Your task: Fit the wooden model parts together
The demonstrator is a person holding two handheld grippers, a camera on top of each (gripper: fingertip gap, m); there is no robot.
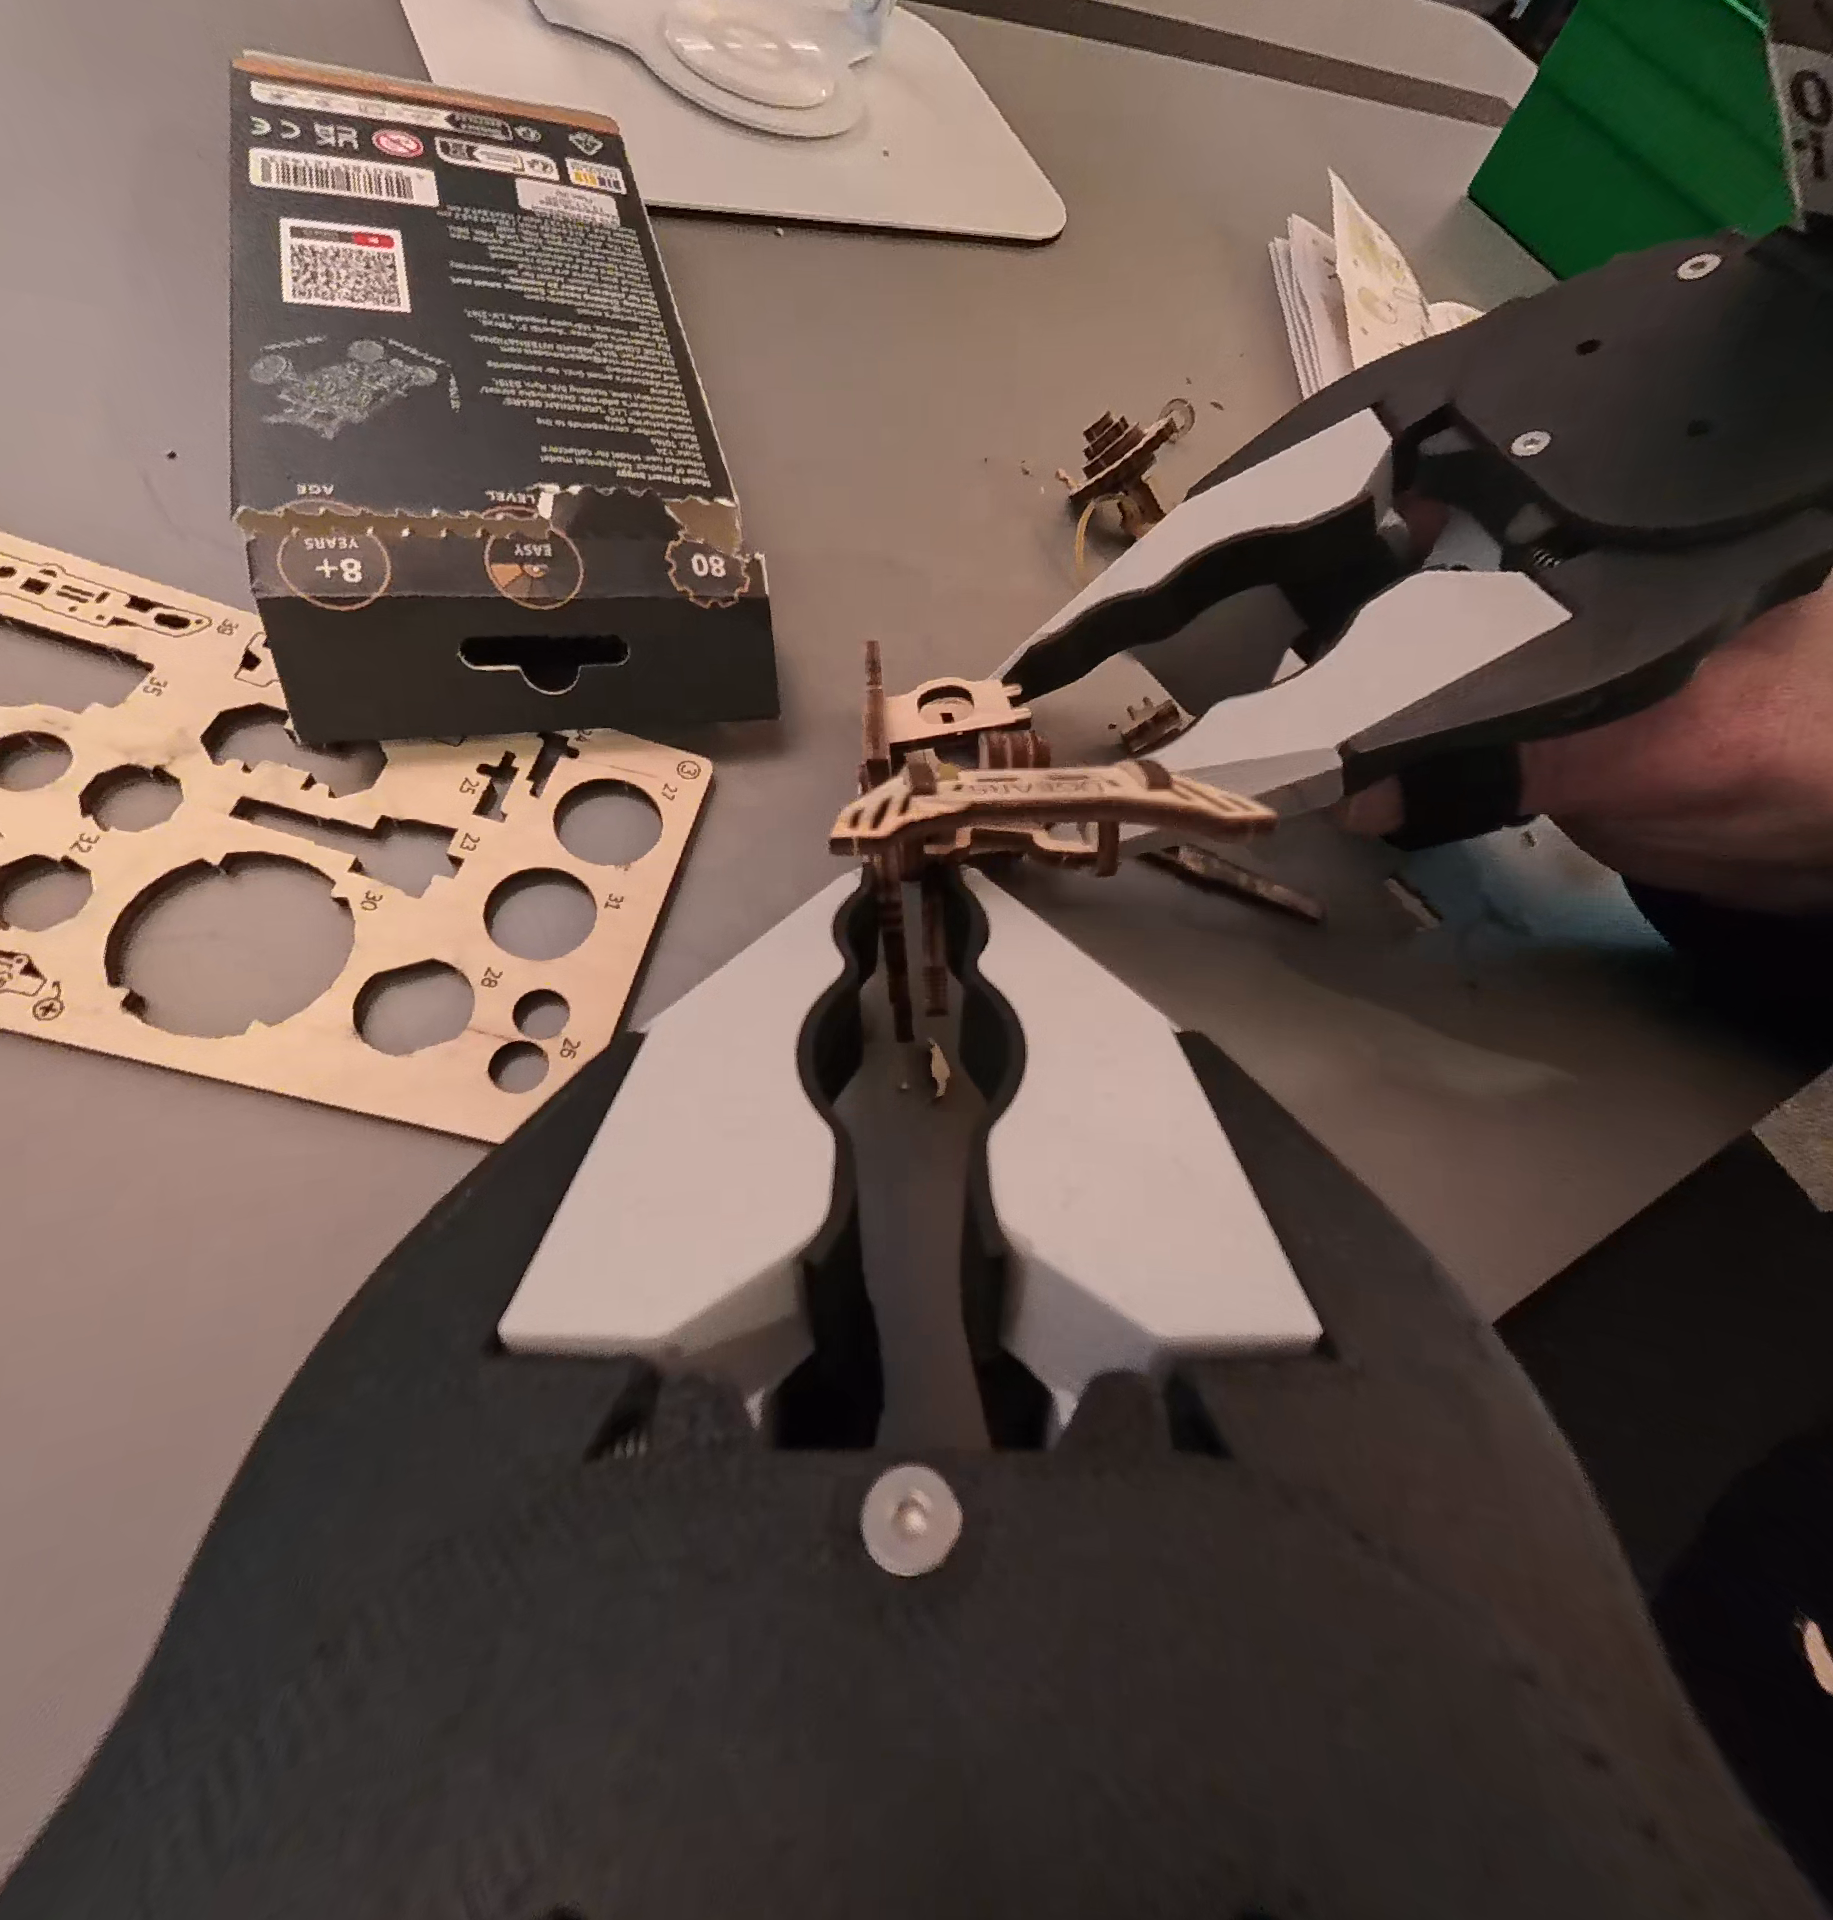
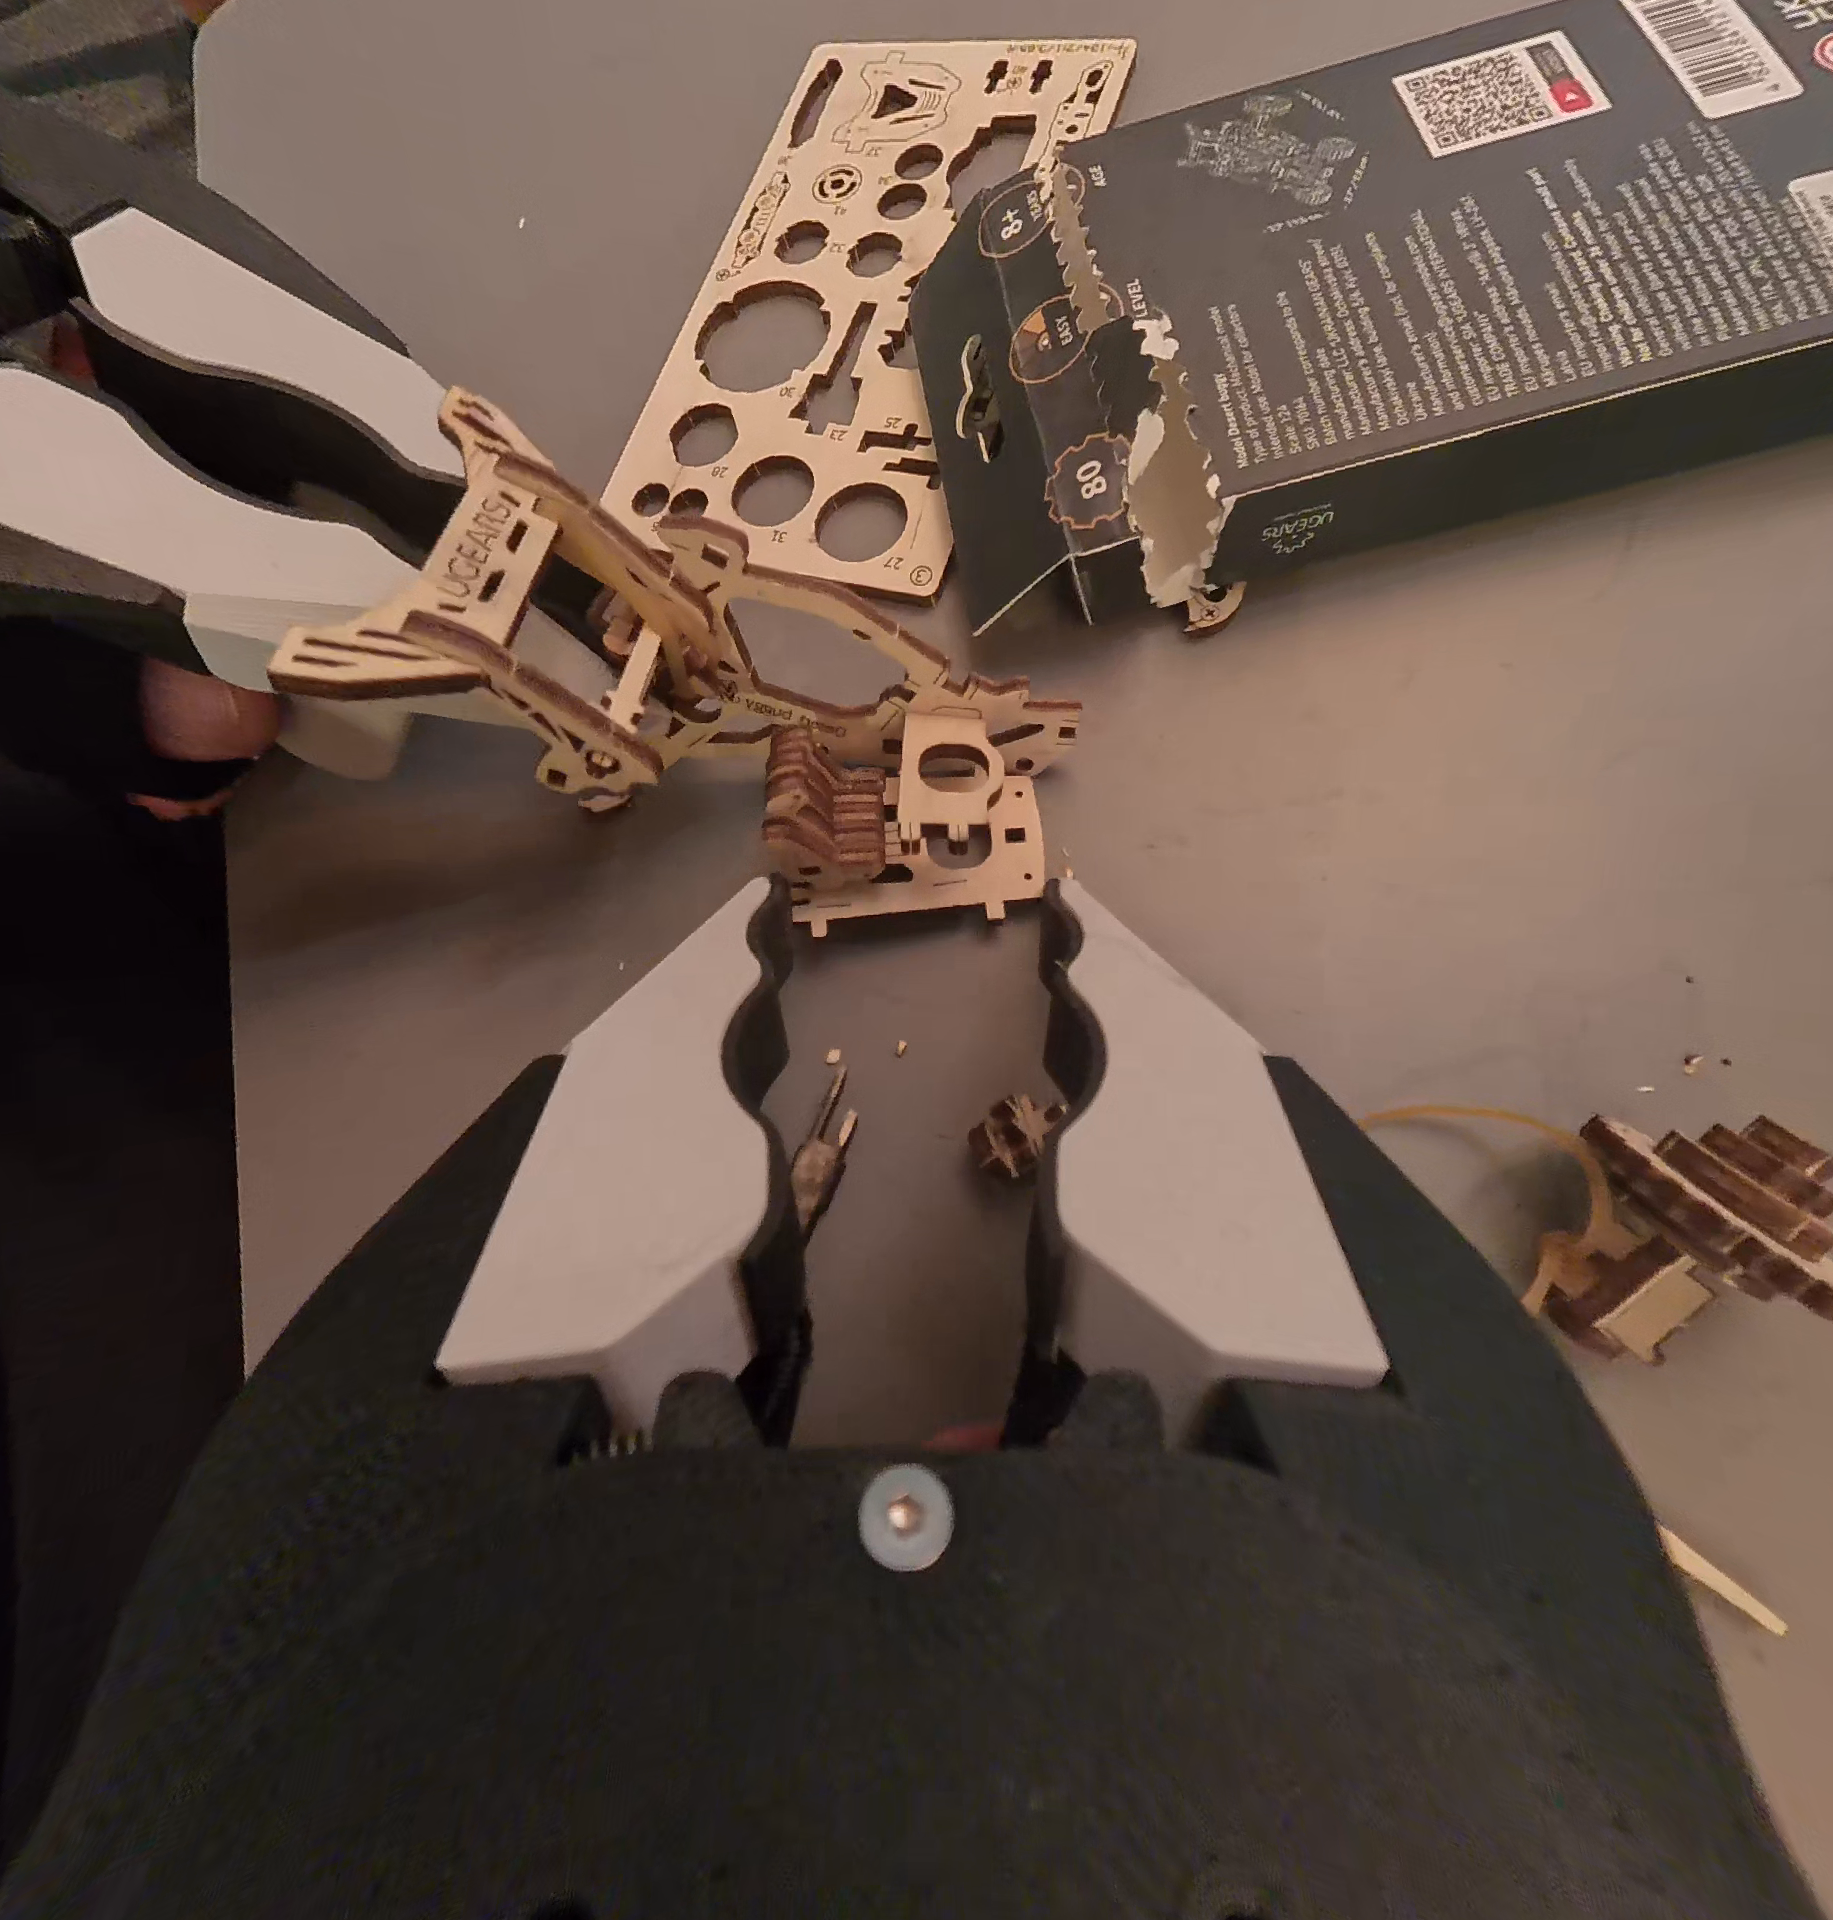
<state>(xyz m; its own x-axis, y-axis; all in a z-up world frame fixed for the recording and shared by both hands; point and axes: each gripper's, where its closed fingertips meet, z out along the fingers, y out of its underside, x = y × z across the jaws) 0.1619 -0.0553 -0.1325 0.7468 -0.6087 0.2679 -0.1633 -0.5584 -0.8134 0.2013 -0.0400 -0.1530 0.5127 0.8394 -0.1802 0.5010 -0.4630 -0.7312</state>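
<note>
Grippers meeting over thin plywood parts, each pinching one piece

Left gripper (image 1: 907, 904) is closed narrow on the wooden frame (image 2: 538, 623), held above the grey table (image 2: 1411, 831); right gripper (image 2: 917, 899) clamps the small engine block (image 2: 922, 831) at its base edge, its front touching the frame's far end. Both pieces look light, stiff and brittle, so grip flat faces near joints, not the slender tabs. Beyond lie a gear sub-assembly (image 2: 1712, 1236), the punched-out sheet (image 2: 870, 312) and the torn box (image 2: 1463, 301)
</note>
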